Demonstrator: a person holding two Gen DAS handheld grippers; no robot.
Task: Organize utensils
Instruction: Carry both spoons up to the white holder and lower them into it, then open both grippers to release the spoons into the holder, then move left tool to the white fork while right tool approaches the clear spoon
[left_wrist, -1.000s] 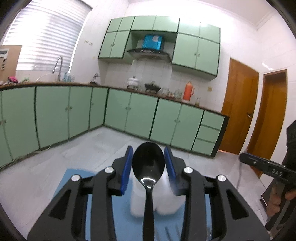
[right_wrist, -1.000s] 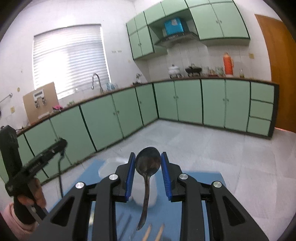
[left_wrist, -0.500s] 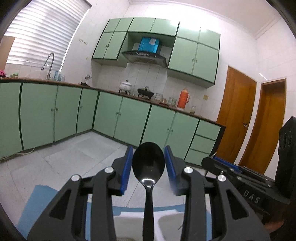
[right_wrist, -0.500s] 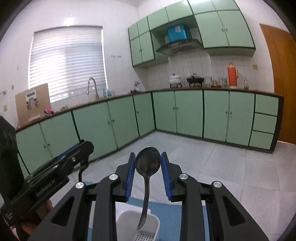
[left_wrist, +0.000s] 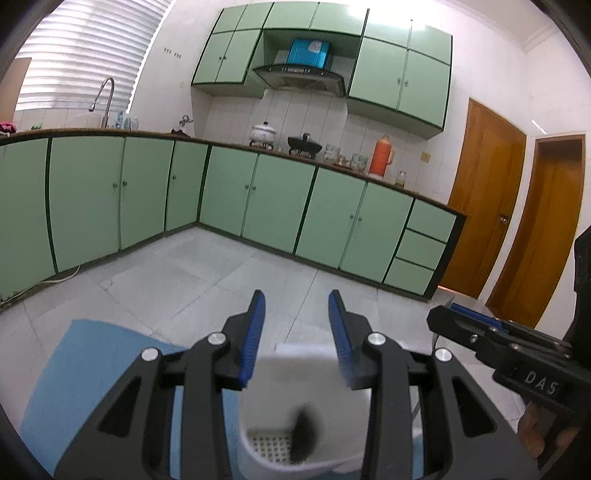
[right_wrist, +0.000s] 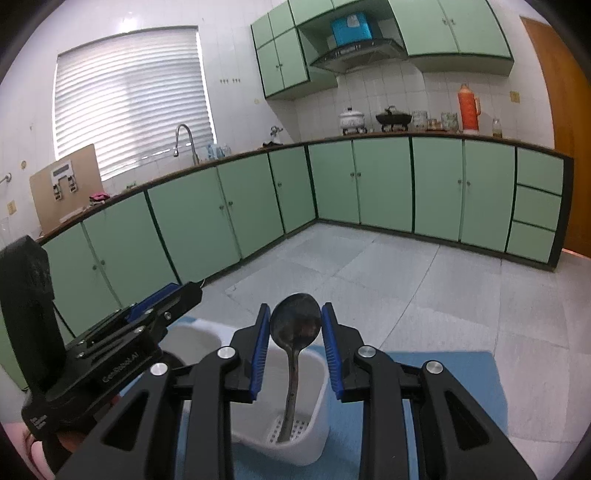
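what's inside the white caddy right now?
Left wrist view: the caddy holds a blurred dark spoon over its perforated floor. Right wrist view: a second spoon's handle dips in. The black fingers hide the rest.

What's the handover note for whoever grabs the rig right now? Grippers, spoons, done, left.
Left gripper: open, nothing between its fingers, poised above the white holder. A dark blurred shape, likely its black spoon, is down inside the holder.
Right gripper: shut on the metal spoon, bowl up, handle tip reaching down into the holder's compartment above the perforated bottom.
The holder stands on the blue mat.
Done: one spoon appears dropped in.
Left: release the right one, probably after lowering a little; I cannot tell whether other utensils remain.
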